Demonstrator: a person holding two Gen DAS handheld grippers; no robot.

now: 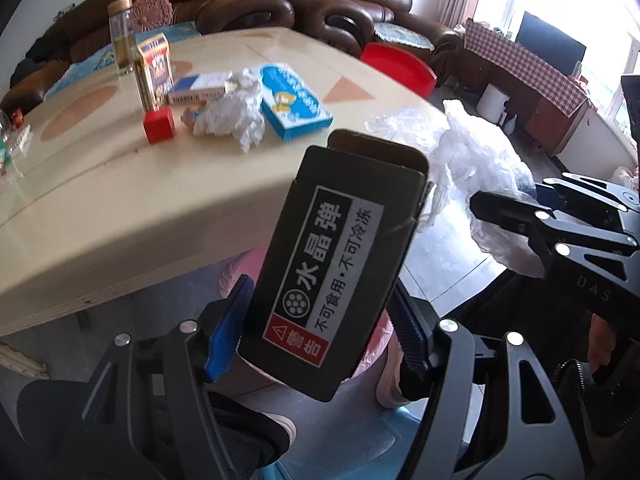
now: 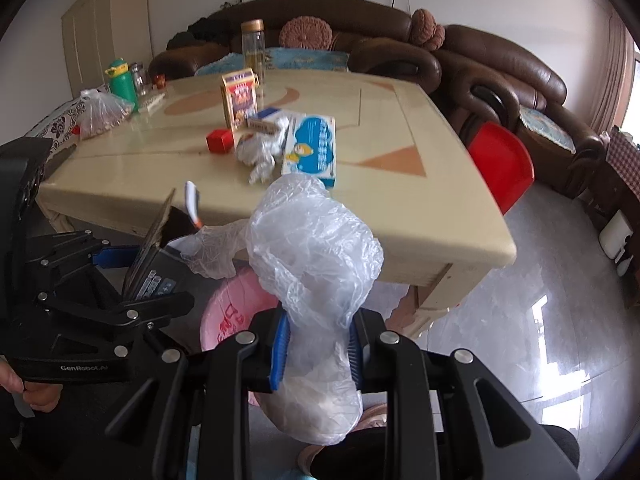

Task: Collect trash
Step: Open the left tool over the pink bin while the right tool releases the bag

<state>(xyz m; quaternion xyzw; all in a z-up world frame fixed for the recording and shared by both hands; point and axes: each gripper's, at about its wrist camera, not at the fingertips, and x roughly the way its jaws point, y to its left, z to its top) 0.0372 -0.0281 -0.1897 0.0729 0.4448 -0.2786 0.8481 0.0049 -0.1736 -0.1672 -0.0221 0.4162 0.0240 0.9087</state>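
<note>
Left tongs (image 1: 320,320) clamped on a black box (image 1: 340,256), blue pads (image 1: 228,332) pressed to both its long sides; box tilted, open flap at the far end, white label with red warning corner facing the lens; seen from the right wrist as a dark box (image 2: 160,256) edge-on in the same tongs (image 2: 132,276), off to the left of the right tongs.

Right tongs (image 2: 316,344) closed on a crumpled clear plastic bag (image 2: 312,248), bag bulging up and forward past the pads (image 2: 280,344); from the left wrist, same tongs (image 1: 504,216) to the right, with the bag (image 1: 480,184) bunched at the tips.

Below and between both tongs, a pink bin (image 2: 232,312), partly hidden.

Ahead of both tongs, a beige table (image 2: 400,216); on it, well beyond the tips: crumpled white paper (image 1: 232,116), touching a blue box (image 1: 296,100) on its right; a small red cube (image 1: 160,124) left of the paper; a white-and-blue carton (image 1: 200,88) behind the paper; an upright yellow box (image 1: 154,68); a tall glass jar (image 1: 122,36) farther back; a red chair (image 2: 500,164) off to the right of the table.
</note>
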